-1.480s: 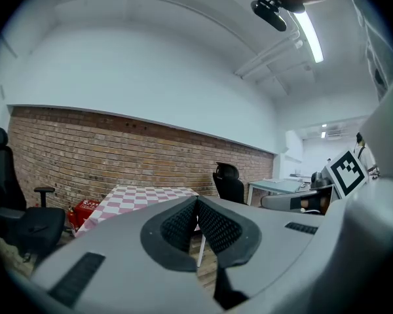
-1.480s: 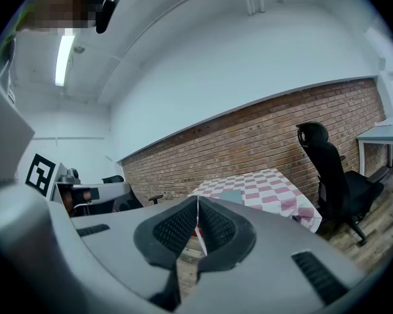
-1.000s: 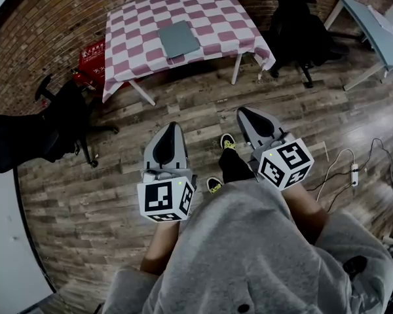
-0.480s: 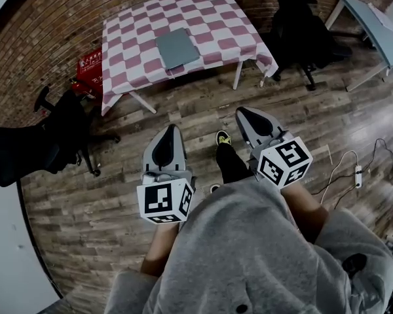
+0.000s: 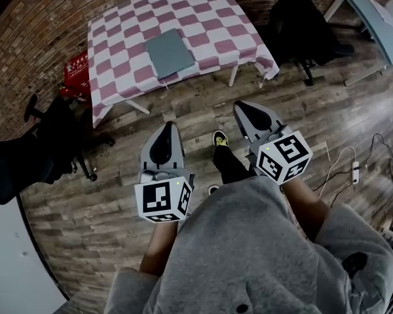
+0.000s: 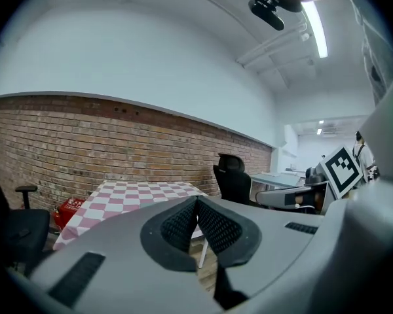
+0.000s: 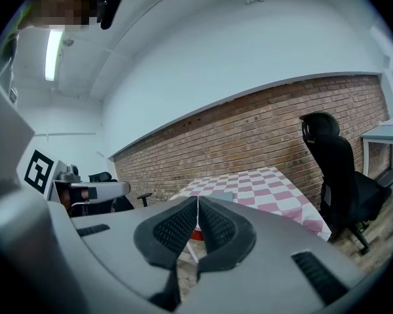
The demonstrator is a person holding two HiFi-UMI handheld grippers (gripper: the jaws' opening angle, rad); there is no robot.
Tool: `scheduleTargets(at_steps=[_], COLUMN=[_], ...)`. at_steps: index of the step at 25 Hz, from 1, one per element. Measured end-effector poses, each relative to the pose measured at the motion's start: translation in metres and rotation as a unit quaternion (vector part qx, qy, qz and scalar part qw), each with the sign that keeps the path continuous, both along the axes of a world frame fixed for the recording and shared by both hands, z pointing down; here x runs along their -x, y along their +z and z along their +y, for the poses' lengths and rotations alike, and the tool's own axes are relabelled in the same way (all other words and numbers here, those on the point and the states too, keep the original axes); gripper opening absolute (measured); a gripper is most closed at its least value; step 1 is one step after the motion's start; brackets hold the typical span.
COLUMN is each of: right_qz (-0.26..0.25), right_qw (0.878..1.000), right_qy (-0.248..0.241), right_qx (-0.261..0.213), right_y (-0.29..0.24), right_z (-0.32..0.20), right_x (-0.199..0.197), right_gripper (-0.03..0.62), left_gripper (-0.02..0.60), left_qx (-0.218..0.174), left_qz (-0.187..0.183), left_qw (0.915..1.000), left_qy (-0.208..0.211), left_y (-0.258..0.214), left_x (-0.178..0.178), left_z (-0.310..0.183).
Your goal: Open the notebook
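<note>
A closed grey-green notebook (image 5: 169, 52) lies flat on a table with a pink-and-white checked cloth (image 5: 118, 38), far ahead across the wooden floor. My left gripper (image 5: 168, 124) and right gripper (image 5: 239, 104) are held side by side in front of the person's body, well short of the table, both pointing toward it. Each has its jaws shut with nothing between them. The left gripper view shows the shut left gripper (image 6: 196, 199) with the table (image 6: 131, 191) beyond. Past the shut right gripper (image 7: 197, 198) in the right gripper view, the notebook (image 7: 223, 195) shows as a thin strip on the table (image 7: 268, 188).
A black office chair (image 5: 33, 152) stands at the left and another (image 5: 301, 25) at the table's right end. A red crate (image 5: 75, 70) sits by the brick wall. A grey desk (image 5: 373, 25) is at the far right, with a power strip (image 5: 354, 172) and cable on the floor.
The person has stepped forward: the table and notebook look larger and nearer in the head view and have slid left. Both grippers stay shut and level with each other.
</note>
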State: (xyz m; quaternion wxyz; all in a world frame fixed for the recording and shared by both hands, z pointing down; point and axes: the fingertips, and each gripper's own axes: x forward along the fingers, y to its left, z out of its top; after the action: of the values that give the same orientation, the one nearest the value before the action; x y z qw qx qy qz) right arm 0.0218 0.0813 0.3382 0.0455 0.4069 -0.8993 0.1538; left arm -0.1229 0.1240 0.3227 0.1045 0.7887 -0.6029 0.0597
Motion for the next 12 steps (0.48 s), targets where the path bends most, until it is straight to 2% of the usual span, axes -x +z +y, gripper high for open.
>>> scheduleTargets(at_steps=[12], right_qz=[0.011], right_qw=[0.999], right_qy=[-0.022], right_qx=[0.021], right_y=[0.007], right_z=[-0.09], right_x=[0.024], right_gripper=[0.026], left_gripper=[0.011], left_qx=[0.036], left_qz=[0.0], left_qw=[0.9991], left_qy=[-0.021], left_y=[0.014], left_x=[0.023], left_z=[-0.086])
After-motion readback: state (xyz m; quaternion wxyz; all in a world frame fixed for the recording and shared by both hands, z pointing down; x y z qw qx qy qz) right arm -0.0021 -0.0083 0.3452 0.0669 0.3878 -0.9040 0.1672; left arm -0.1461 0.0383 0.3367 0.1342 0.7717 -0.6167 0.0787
